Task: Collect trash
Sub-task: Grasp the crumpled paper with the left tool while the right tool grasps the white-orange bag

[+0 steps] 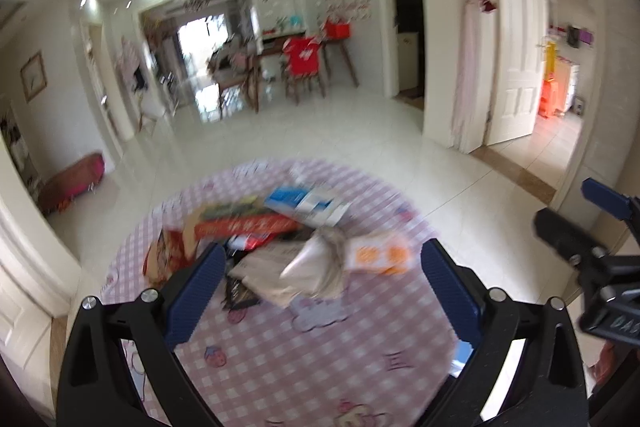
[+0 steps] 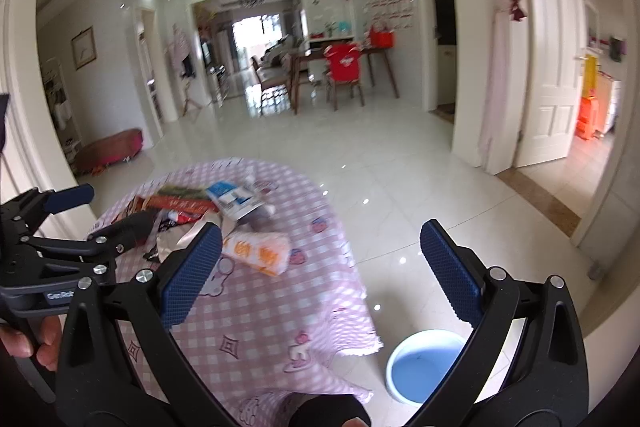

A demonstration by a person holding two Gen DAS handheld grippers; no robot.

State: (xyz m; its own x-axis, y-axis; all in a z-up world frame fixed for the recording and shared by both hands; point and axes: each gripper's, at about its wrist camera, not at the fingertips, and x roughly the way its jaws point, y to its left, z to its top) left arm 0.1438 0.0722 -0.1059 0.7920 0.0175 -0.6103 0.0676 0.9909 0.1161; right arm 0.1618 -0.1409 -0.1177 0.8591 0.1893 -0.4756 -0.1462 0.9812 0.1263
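A pile of trash lies on a round table with a pink checked cloth [image 1: 304, 359]: a crumpled grey-white wrapper [image 1: 316, 267], a white and orange packet [image 1: 378, 253], a blue and white carton [image 1: 304, 203], a red box [image 1: 244, 225]. My left gripper [image 1: 324, 291] is open above the cloth, just short of the crumpled wrapper. My right gripper [image 2: 320, 271] is open and empty over the table's right edge; the orange packet [image 2: 258, 251] lies beside its left finger. The left gripper also shows in the right wrist view [image 2: 104, 217]. A blue bucket [image 2: 426, 365] stands on the floor.
White tiled floor [image 2: 380, 163] surrounds the table. A dining table with a red-covered chair [image 2: 344, 67] stands far back. An open white door [image 2: 552, 79] is at the right. A low brown and pink cushion [image 2: 110, 149] lies by the left wall.
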